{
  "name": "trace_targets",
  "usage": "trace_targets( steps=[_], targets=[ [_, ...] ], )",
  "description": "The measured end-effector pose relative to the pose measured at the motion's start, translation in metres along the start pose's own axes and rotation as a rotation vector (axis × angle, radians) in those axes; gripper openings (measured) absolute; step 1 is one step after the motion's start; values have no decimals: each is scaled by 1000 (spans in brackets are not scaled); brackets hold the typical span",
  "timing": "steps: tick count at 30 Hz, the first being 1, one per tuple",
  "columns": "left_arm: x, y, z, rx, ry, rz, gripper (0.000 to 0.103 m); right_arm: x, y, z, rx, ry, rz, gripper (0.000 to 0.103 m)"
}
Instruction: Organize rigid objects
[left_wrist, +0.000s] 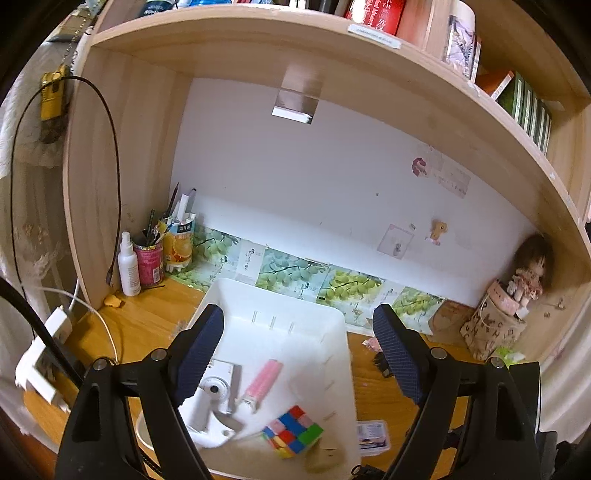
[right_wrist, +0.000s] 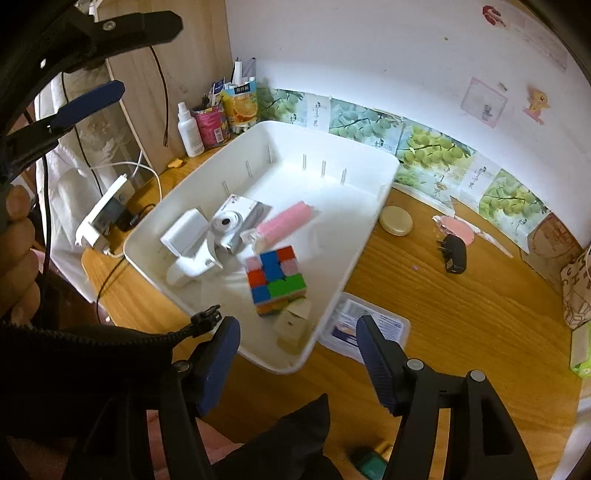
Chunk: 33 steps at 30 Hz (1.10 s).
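White plastic bin (right_wrist: 369, 177) sits mid-frame on the wooden tabletop (right_wrist: 461, 295), rounded corners, slotted walls. Inside, largest to smallest: white folded stand-like gadget (right_wrist: 192, 247) at the bin's left, white instant camera (right_wrist: 231, 223) touching it, multicolour puzzle cube (right_wrist: 275, 278) centre-bottom, pink cylinder with a white end (right_wrist: 284, 223) just above the cube, small cream block (right_wrist: 291, 323) below the cube against the near wall.

Right gripper (right_wrist: 297, 363) fingers apart, holding nothing, bottom of frame just below the bin's near rim; the cream block lies just above the gap. Left gripper (left_wrist: 297, 354) fingers also apart and bare, hovering over the bin (left_wrist: 280, 295); cube (left_wrist: 293, 430) and pink cylinder (left_wrist: 264, 380) fall between them lower in frame.

The left finger covers part of the camera (left_wrist: 218, 387). Bin contents are motion-blurred; the cream block's identity is unclear. A flat labelled box (right_wrist: 369, 328) is partly tucked behind the bin's right corner.
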<state>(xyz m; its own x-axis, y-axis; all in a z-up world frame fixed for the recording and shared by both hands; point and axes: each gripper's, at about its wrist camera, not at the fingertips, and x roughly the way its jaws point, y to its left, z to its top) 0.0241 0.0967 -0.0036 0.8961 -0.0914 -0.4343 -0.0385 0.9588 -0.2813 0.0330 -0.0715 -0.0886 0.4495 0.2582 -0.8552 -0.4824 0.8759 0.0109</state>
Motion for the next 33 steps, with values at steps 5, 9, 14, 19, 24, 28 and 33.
trace_targets(
  steps=[5, 9, 14, 19, 24, 28, 33],
  targets=[
    [-11, -21, -9, -45, -48, 47, 85, -5, -21, -13, -24, -7, 27, 70],
    [-14, -41, -18, -61, -54, 82, 85, -11, -42, -24, -39, -10, 46, 70],
    [-15, -69, -33, -85, -52, 112, 85, -19, -69, -34, -74, -9, 57, 71],
    [-19, -89, -47, -128, -51, 157, 85, -24, -90, -44, -125, 6, 82, 71],
    [-24, -102, -64, -201, -24, 207, 85, -28, -103, -62, -184, 38, 122, 71],
    [-27, -112, -78, -237, 5, 249, 85, -32, -114, -77, -208, 57, 149, 71],
    [-25, -116, -95, -299, 70, 274, 85, -31, -123, -96, -230, 95, 188, 73]
  ],
)
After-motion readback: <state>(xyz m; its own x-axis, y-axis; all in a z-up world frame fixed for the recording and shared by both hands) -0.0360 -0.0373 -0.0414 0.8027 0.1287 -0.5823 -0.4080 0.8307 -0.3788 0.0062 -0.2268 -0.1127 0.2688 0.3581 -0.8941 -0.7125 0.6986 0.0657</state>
